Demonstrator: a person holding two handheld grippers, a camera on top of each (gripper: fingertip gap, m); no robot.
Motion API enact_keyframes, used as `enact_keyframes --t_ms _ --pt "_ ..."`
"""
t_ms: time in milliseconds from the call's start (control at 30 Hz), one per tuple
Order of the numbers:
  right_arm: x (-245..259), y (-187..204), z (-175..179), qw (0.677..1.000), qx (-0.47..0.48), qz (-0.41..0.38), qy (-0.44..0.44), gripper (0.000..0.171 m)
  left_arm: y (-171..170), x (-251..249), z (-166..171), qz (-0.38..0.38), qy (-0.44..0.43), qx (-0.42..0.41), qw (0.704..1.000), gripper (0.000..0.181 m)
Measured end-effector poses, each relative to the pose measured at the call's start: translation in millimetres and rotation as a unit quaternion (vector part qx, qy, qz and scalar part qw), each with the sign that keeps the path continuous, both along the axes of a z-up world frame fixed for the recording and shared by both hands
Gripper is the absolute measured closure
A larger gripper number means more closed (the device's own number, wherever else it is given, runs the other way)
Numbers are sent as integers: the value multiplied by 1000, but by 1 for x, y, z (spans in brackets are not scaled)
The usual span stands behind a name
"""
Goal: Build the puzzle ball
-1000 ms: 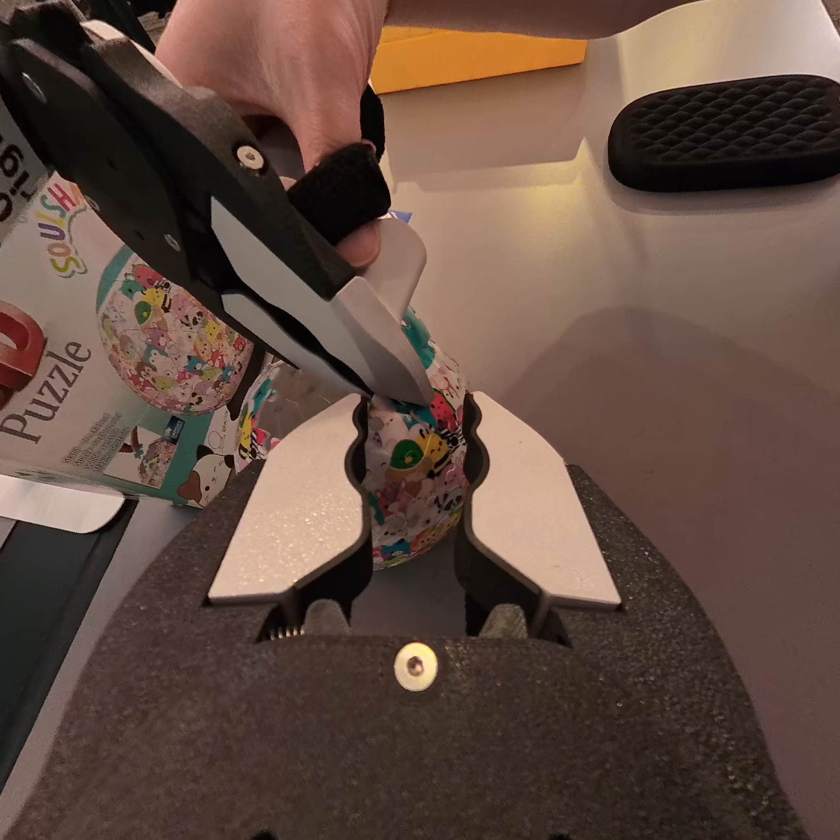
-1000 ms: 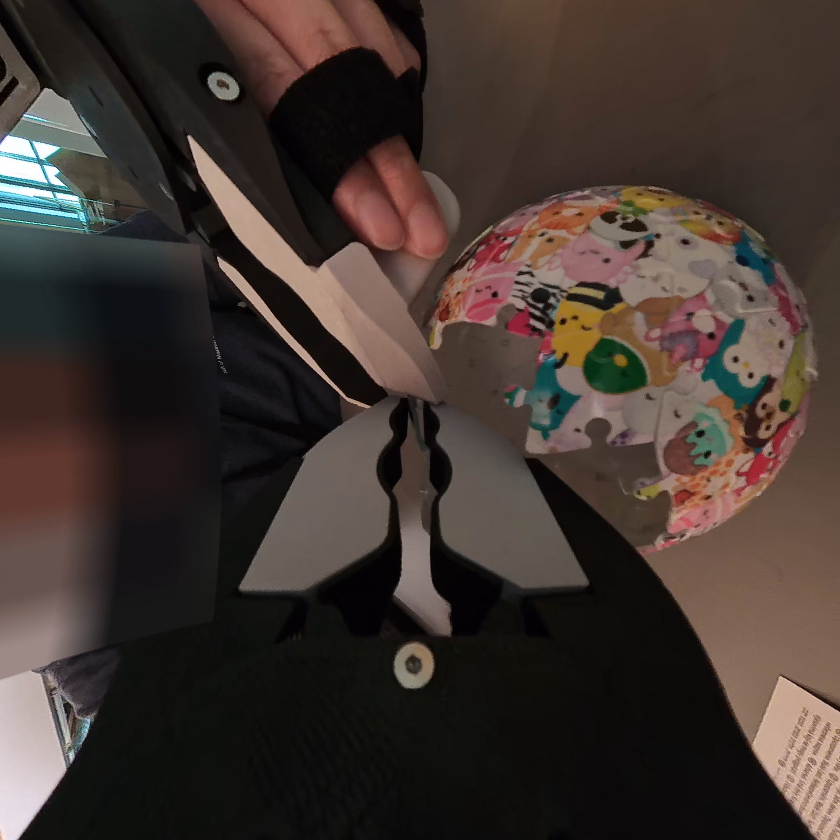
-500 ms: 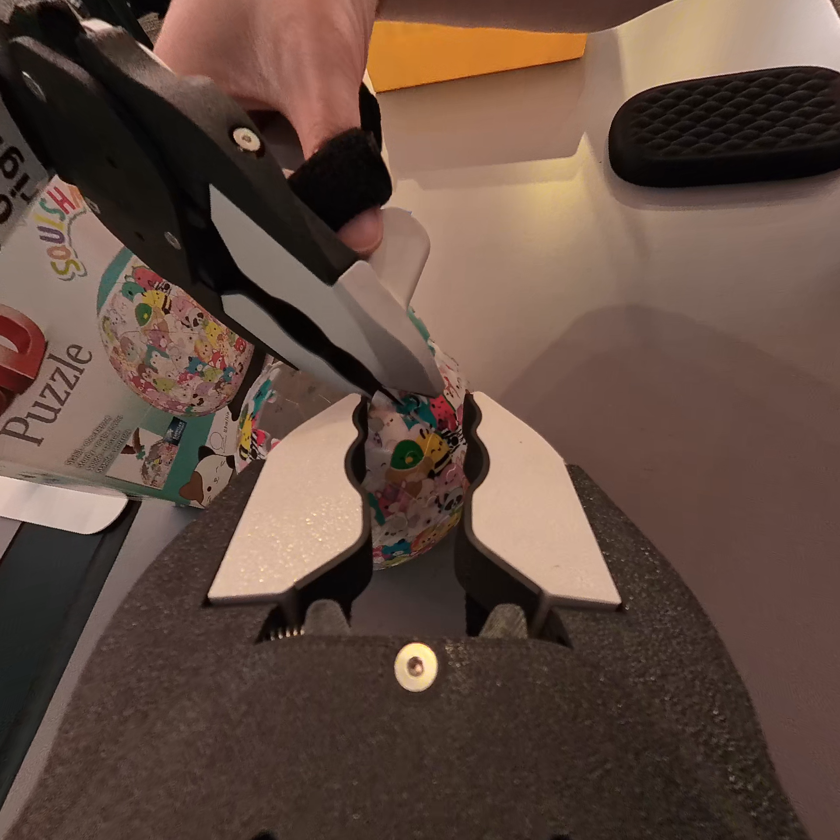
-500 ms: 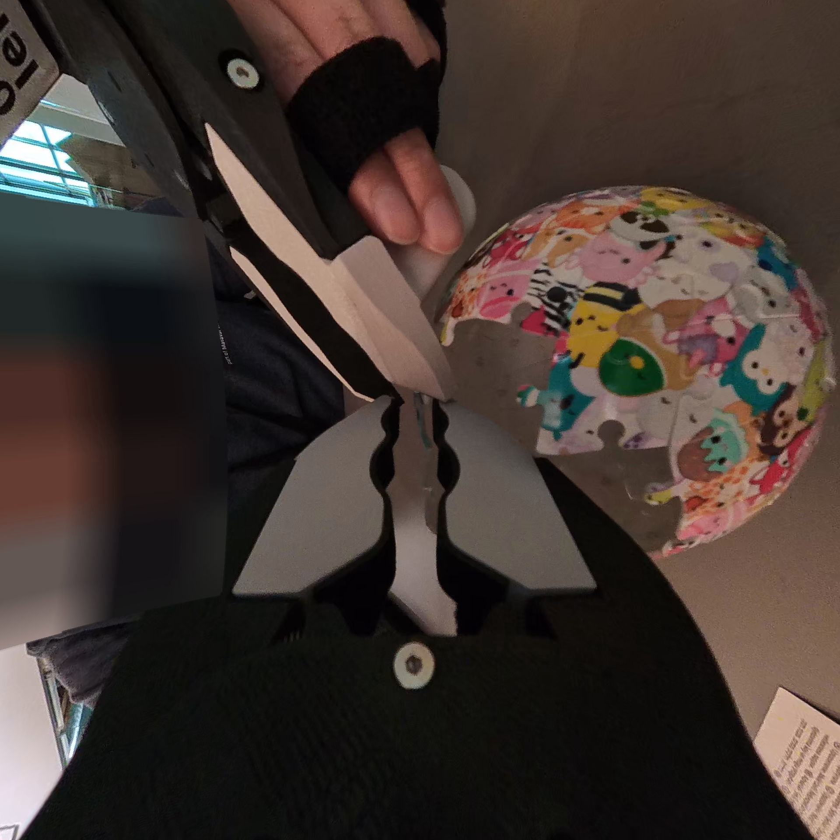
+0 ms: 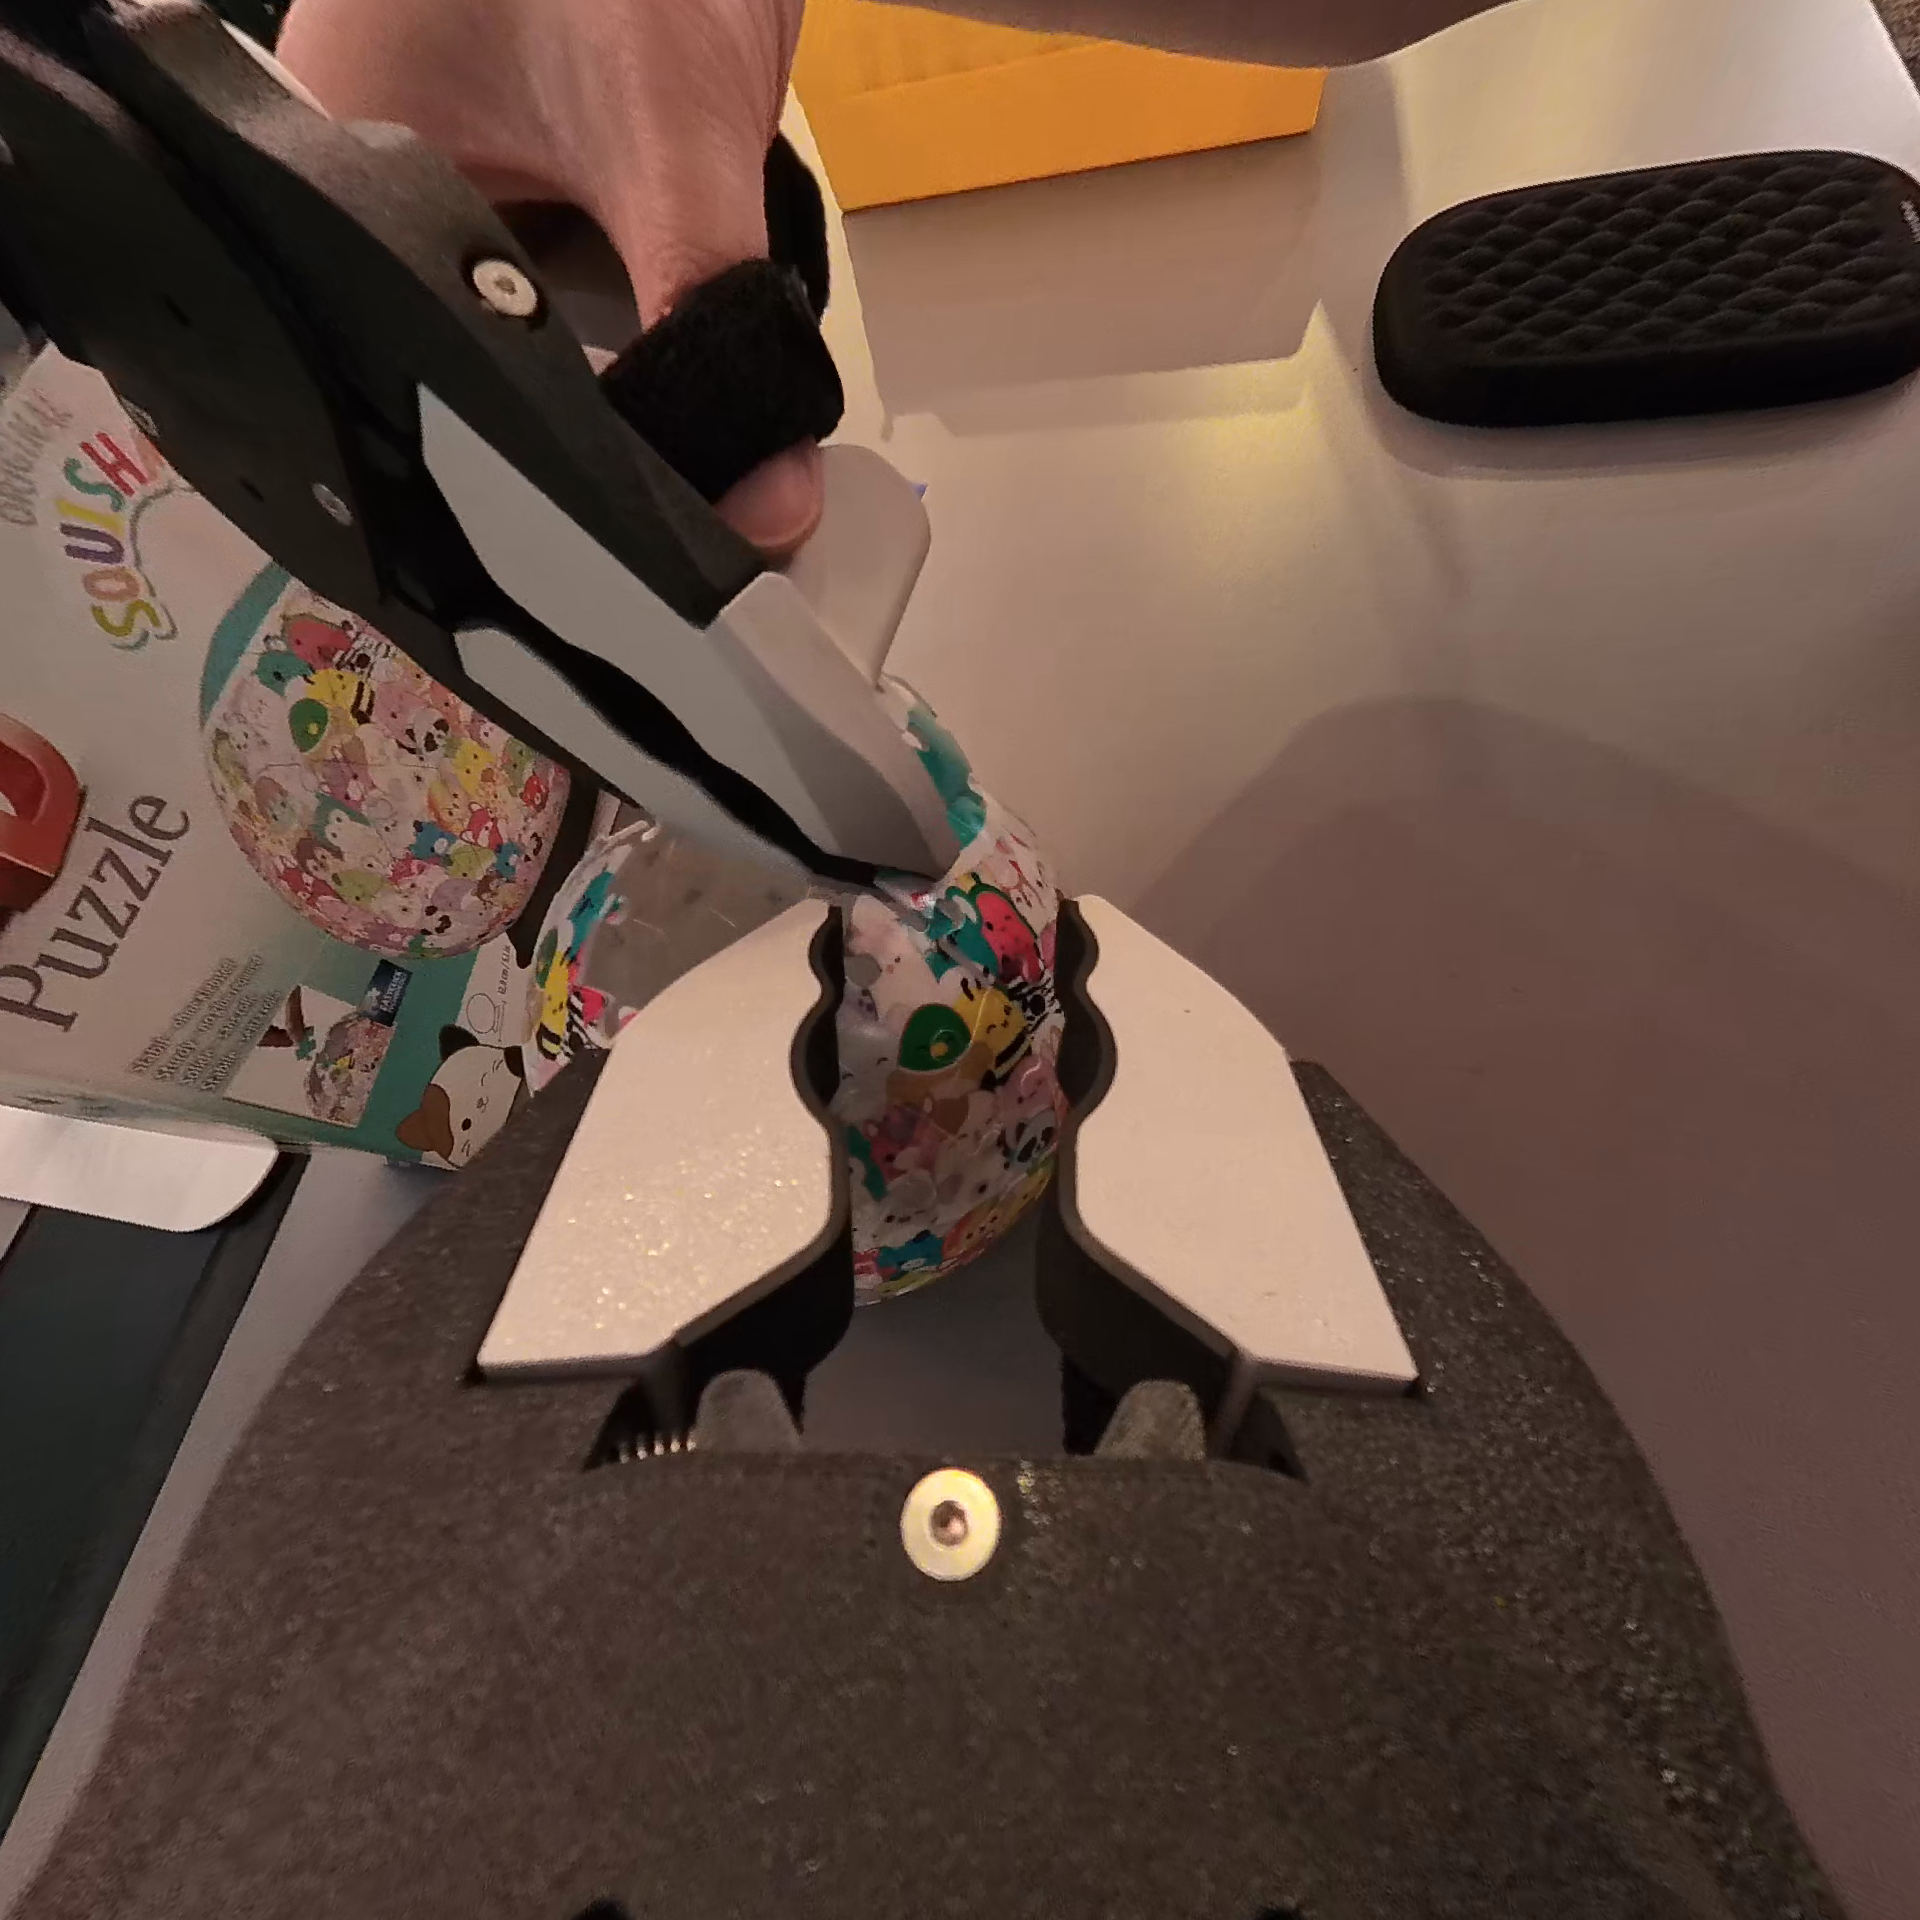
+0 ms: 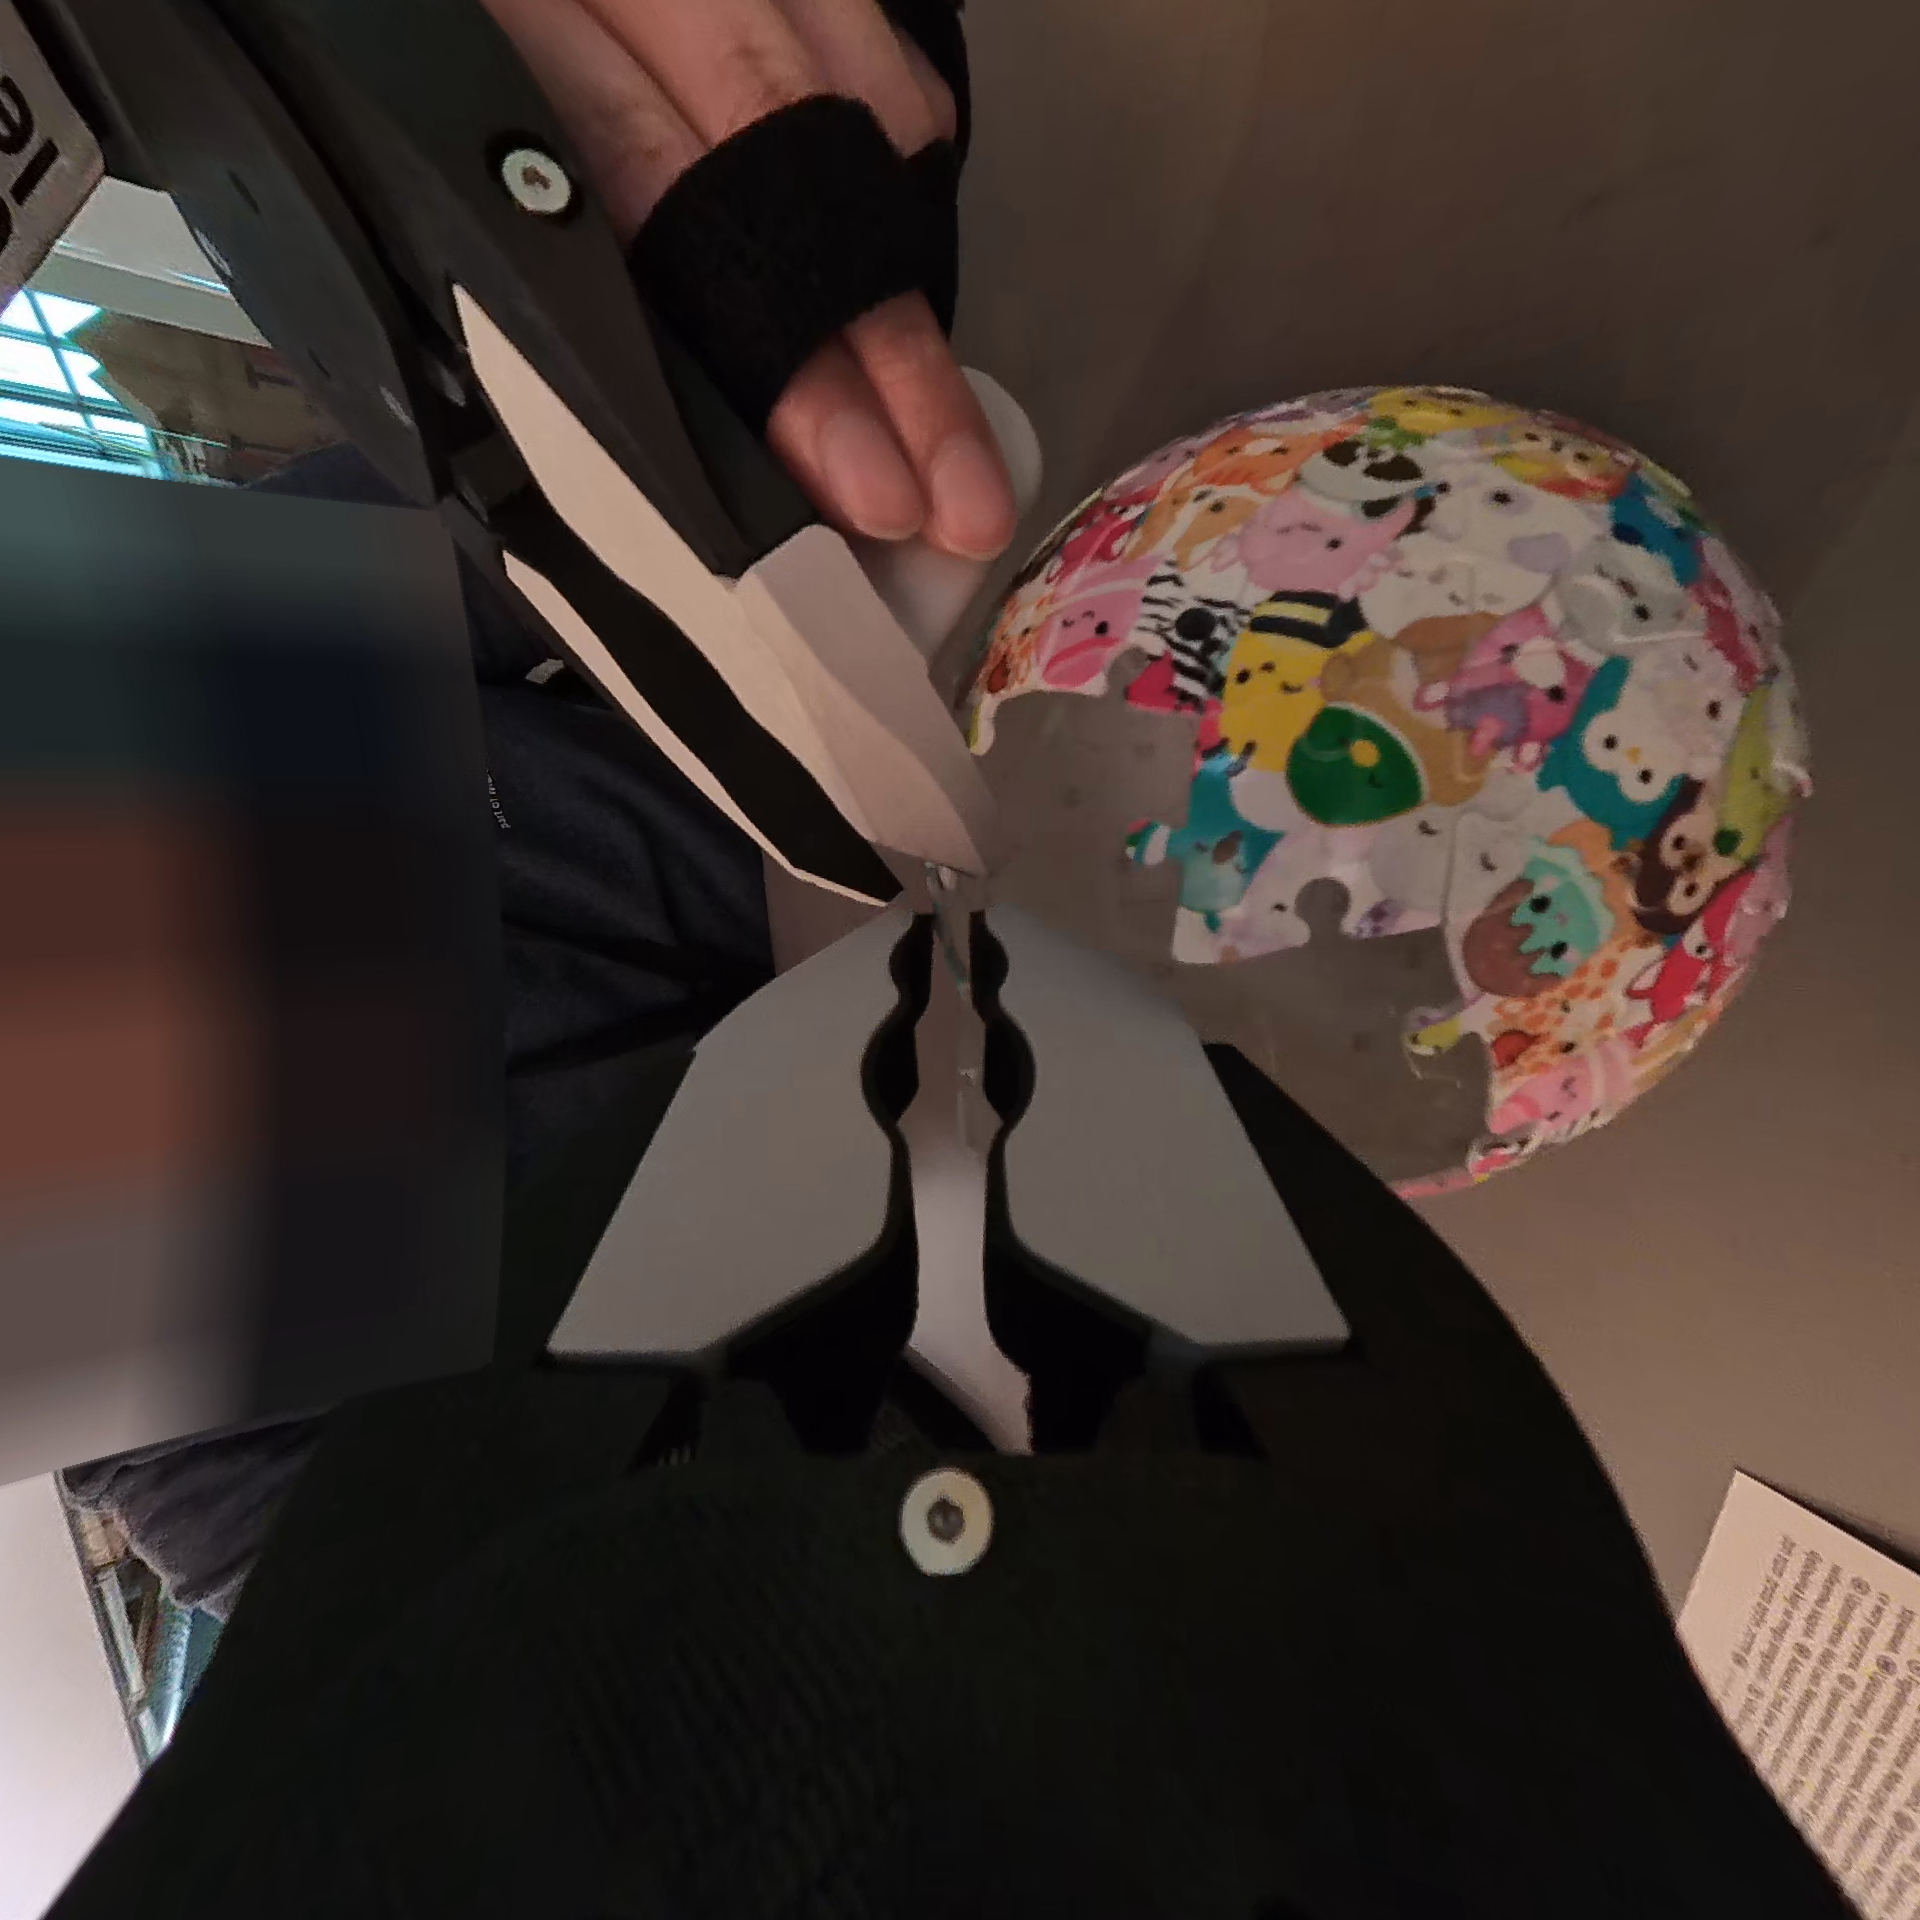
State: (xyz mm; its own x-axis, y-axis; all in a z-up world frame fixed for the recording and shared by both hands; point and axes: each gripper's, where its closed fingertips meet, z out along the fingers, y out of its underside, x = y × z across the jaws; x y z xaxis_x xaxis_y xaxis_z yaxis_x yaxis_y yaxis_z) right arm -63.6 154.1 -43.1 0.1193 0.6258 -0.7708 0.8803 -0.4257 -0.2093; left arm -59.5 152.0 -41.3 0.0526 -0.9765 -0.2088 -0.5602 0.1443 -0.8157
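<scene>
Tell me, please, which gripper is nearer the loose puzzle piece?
Right. The right gripper has its jaws shut on the puzzle piece; the left gripper, jaws open, reaches its tip beside the puzzle ball.

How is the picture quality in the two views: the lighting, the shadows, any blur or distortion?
Left wrist view: warm yellowish light, a soft glare band on the table, broad shadows to the right, and wide-angle bending at the edges; the puzzle ball is sharp. Right wrist view: dimmer, the ball sharp, the paper sheet at the corner slightly soft, and a blurred patch added at left.
</scene>
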Motion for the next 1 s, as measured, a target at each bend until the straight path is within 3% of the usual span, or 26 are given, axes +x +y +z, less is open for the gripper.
enact_keyframes --t_ms 1000 --pt "-3 3 -2 999 40 -15 -8 163 0 1 -3 -1 4 0 1000 141"
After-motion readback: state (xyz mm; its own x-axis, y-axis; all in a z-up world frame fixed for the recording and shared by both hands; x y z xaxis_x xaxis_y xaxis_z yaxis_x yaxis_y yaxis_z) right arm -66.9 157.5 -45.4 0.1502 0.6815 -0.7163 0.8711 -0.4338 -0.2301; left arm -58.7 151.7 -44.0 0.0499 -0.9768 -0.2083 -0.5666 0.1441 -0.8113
